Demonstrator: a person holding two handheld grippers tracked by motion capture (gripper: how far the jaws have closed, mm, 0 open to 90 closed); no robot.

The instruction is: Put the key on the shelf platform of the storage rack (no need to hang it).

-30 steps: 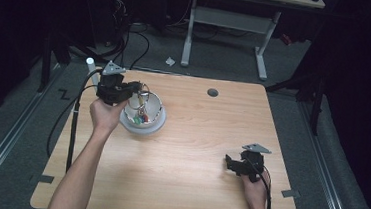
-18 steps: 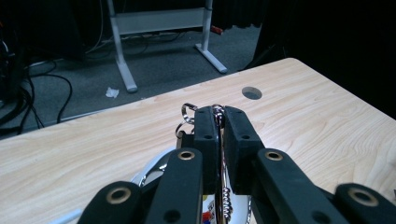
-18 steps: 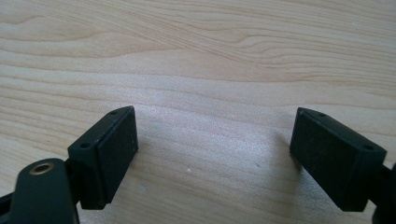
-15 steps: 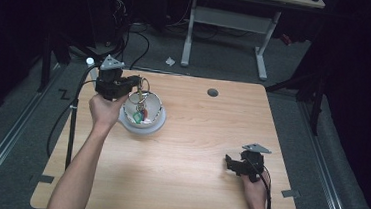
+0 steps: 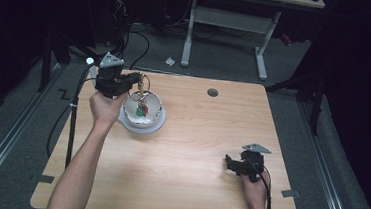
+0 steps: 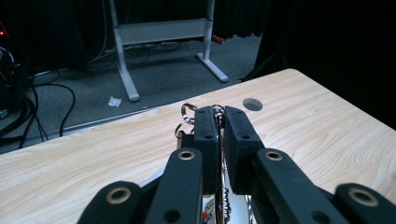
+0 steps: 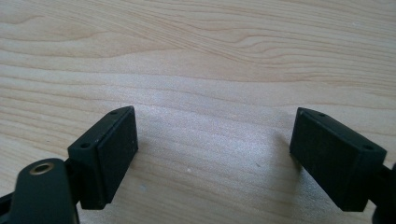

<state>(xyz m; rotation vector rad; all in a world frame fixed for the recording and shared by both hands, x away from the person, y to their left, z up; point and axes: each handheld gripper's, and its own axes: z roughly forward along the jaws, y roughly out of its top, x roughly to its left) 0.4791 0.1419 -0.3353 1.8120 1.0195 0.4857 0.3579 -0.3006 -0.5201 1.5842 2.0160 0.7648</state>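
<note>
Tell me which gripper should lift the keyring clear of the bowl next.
Left. The left gripper is already shut on the keyring above the white bowl, while the right gripper sits open over bare table, far off.

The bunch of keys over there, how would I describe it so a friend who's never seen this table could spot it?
Start at the wooden table and go to its far left corner, where a white bowl sits. Above it, the left gripper has its fingers shut on a bunch of keys dangling into the bowl. It is the only metal cluster, with red and green tags.
</note>
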